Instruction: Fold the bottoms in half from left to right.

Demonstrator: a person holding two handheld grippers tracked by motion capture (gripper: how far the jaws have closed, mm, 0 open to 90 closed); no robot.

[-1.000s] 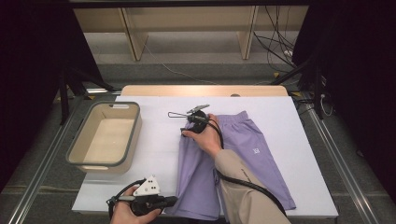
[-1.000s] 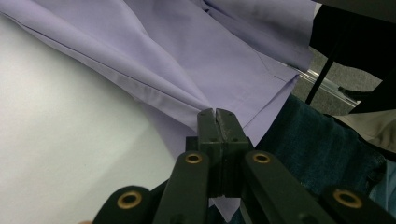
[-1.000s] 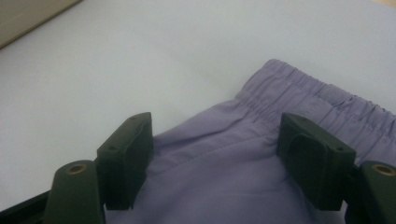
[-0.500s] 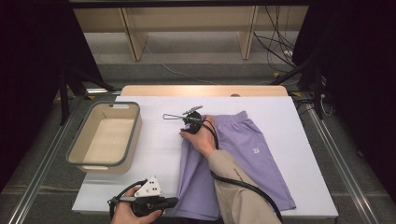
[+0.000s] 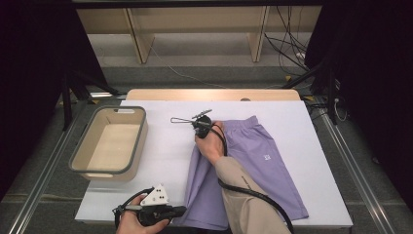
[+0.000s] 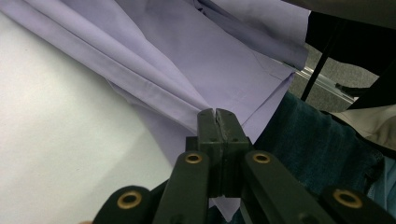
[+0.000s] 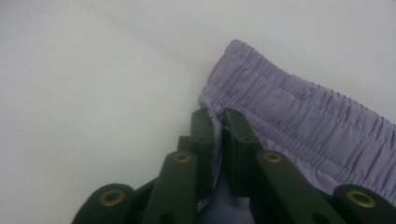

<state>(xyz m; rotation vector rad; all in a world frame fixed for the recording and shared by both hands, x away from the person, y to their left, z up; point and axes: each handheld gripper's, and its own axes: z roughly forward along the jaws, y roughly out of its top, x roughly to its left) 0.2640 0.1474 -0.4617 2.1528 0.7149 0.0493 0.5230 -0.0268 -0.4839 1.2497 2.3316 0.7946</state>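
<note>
Now that our right gripper [image 7: 215, 116] has just closed on the waistband corner of the shorts [image 5: 263, 161] while our left gripper [image 6: 218, 114] pinches the hem, both ends seem secured for folding.

The high view looks forward and down from above the person's side, taking in the whole white table [image 5: 160, 156], the tub [image 5: 109, 144] at its left, the purple shorts [image 5: 263, 165] right of centre, and shelving on the floor beyond the far edge. The left gripper [image 6: 218, 122] view sits very close, just above the near table edge, facing along its jaws at the near hem of the shorts [image 6: 187, 60]. The right gripper [image 7: 217, 122] view is closer still, looking at the shorts' [image 7: 299, 126] waistband at the far left corner. All three views share the shorts and the table top; the high view also shows both the left gripper [image 5: 178, 211] and the right gripper [image 5: 195, 119].
</note>
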